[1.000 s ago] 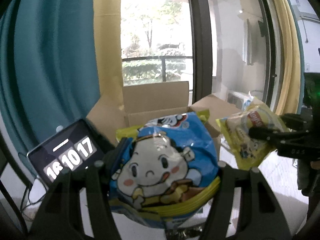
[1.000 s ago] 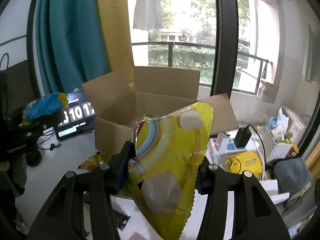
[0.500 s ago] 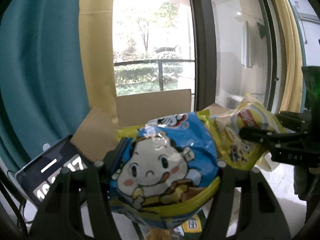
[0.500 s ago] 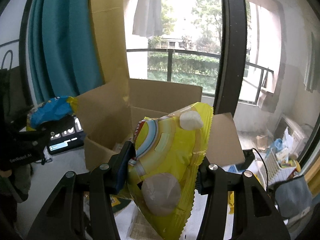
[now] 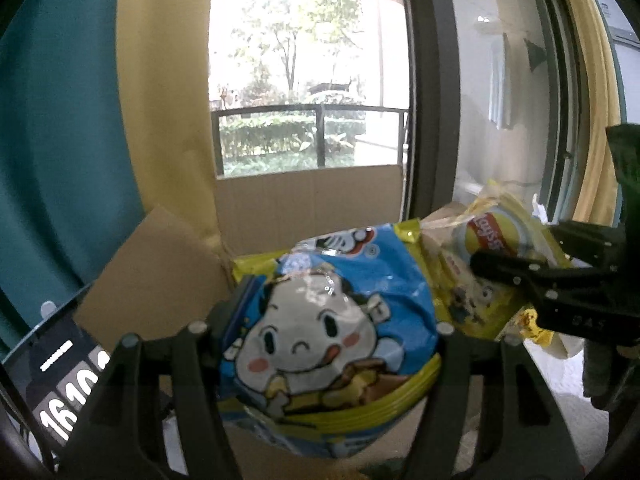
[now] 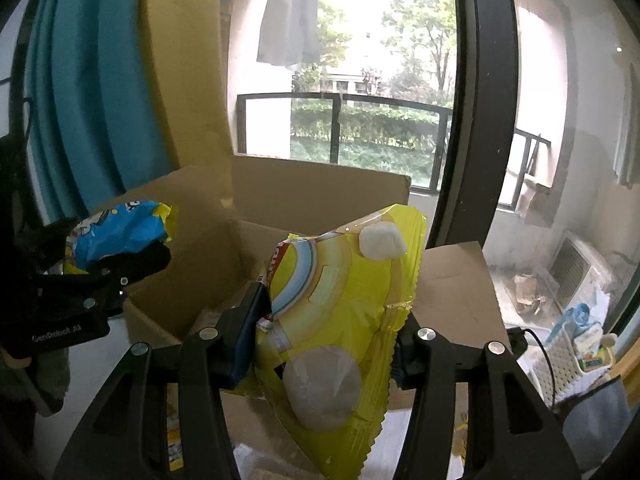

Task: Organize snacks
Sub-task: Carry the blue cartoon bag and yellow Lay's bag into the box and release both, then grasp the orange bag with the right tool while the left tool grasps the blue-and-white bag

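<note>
Hand-held gripper on your left (image 5: 328, 332) is clamped on the blue bag (image 5: 332, 320), and the right one (image 6: 324, 328) is pinched on the yellow bag (image 6: 336, 320); both bags hang in the air at the near side of the open box (image 6: 304, 200), neither yet inside. To place them well, I would bring each bag fully over the opening before lowering, and let go only once its bottom edge is below the rim, since these puffed bags will likely slide or tip off a wall if dropped early. Lower one at a time: seen from the left wrist, the two bags sit just beside each other and could snag. Mind the flaps (image 6: 456, 280) standing up around the opening, which narrow the way in, especially the right one behind the yellow bag. A clock display (image 5: 60, 392) stands near the box on its left, and a basket (image 6: 560, 364) with clutter lies off to the right, clear of your path.
</note>
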Motion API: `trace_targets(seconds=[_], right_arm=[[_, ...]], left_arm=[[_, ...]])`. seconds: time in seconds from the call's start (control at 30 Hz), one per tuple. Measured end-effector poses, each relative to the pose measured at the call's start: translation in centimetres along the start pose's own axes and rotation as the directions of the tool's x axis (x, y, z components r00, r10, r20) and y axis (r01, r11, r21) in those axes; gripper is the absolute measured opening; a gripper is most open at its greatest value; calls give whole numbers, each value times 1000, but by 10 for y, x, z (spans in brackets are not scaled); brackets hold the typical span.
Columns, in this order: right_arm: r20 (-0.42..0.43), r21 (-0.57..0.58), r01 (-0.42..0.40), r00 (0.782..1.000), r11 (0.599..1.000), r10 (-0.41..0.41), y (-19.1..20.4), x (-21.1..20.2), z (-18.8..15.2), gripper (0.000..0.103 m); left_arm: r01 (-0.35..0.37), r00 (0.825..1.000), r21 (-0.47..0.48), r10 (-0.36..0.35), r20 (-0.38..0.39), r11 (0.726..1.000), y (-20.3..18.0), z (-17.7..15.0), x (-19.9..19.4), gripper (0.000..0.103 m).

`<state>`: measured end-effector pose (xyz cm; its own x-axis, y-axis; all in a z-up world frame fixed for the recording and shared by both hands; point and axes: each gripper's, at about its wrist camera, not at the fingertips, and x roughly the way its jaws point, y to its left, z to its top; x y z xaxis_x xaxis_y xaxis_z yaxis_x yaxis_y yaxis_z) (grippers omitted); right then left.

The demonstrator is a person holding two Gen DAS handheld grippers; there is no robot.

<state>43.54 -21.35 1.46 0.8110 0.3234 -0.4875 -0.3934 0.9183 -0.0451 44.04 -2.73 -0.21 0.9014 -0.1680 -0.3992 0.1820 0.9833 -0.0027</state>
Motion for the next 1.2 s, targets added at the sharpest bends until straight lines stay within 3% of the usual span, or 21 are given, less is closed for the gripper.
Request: trace_targets(seconds=[0.07, 0.2, 0.33, 0.7, 1.2], right_arm=[[-7, 5, -2, 1000, 1000, 2, -3, 12, 1, 56], [-13, 3, 16, 1000, 1000, -16, -5, 31, 4, 57], [-11, 11, 31, 999, 999, -31, -9, 43, 4, 75], [-23, 1, 39, 999, 999, -39, -7, 39, 5, 77], [2, -11, 38, 999, 999, -38, 16, -22, -4, 77]], left_arm=[[4, 1000, -9, -4, -14, 1000, 2, 0, 8, 67], [-9, 999, -33, 8, -40, 999, 6, -1, 23, 85], [-22, 999, -69, 19, -35, 997, 11, -1, 24, 91], [-23, 1000, -67, 23, -13, 997, 9, 1, -1, 91], [-5, 999, -79, 8, 38, 997, -2, -7, -80, 91]])
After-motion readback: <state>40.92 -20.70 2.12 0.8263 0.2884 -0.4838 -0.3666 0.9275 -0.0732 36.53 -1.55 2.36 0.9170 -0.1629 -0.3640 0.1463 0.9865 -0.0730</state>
